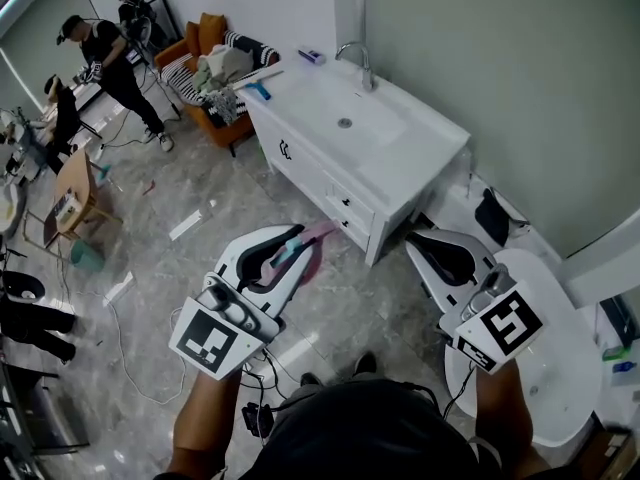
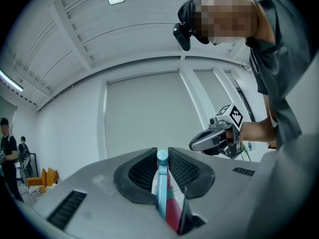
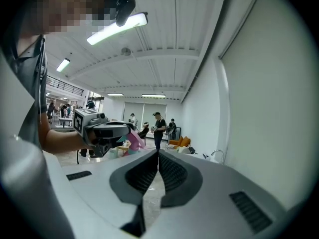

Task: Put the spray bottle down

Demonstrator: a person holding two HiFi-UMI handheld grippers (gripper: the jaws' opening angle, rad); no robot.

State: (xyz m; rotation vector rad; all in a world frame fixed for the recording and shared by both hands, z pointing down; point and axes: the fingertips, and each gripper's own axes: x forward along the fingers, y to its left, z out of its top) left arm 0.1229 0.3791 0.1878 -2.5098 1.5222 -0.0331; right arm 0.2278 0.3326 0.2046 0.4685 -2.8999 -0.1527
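Left gripper (image 1: 288,255), white with black pads, nearest at lower left: jaws pinch pink spray bottle with teal head (image 1: 312,236). Bottle lies along jaws, held in air over grey marble floor (image 1: 200,168), near front of white sink cabinet (image 1: 400,163). Right gripper (image 1: 440,250), lower right, beside cabinet's corner: jaws pressed together, nothing between them.

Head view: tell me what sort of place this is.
Probably a big indoor workshop with a mock bathroom: a white vanity cabinet with sink and chrome tap stands near an orange sofa.
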